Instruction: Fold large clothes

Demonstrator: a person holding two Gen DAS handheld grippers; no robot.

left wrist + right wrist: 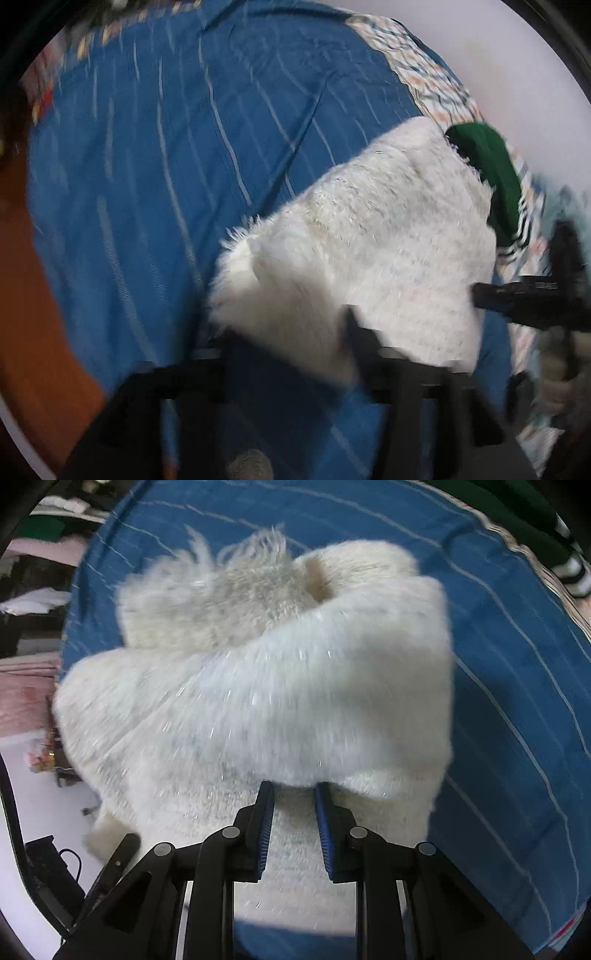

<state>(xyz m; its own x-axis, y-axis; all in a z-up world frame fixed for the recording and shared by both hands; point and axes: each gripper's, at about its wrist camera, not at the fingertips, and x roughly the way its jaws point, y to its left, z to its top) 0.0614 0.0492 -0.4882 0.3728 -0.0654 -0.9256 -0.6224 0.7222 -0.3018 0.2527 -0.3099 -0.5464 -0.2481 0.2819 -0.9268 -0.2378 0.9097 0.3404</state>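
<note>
A fluffy white sweater [369, 251] lies partly folded on a blue striped bedspread [147, 184]. My left gripper [291, 332] is at its near edge; the view is blurred, and a fold of white fabric lies between the fingers. In the right wrist view the sweater [258, 686] fills the middle, with one layer folded over another. My right gripper [293, 794] has its blue-padded fingers [266, 819] a little apart, with the folded edge of the sweater at their tips. The right gripper also shows in the left wrist view [517, 291] at the sweater's right edge.
A green garment with striped cuffs [495, 177] lies beyond the sweater on a patterned border of the bedding [424, 62]. It also shows in the right wrist view [554, 535] at the top right. Orange-brown wood [37, 314] edges the bed on the left. Clutter and pink cloth [26, 694] lie beside the bed.
</note>
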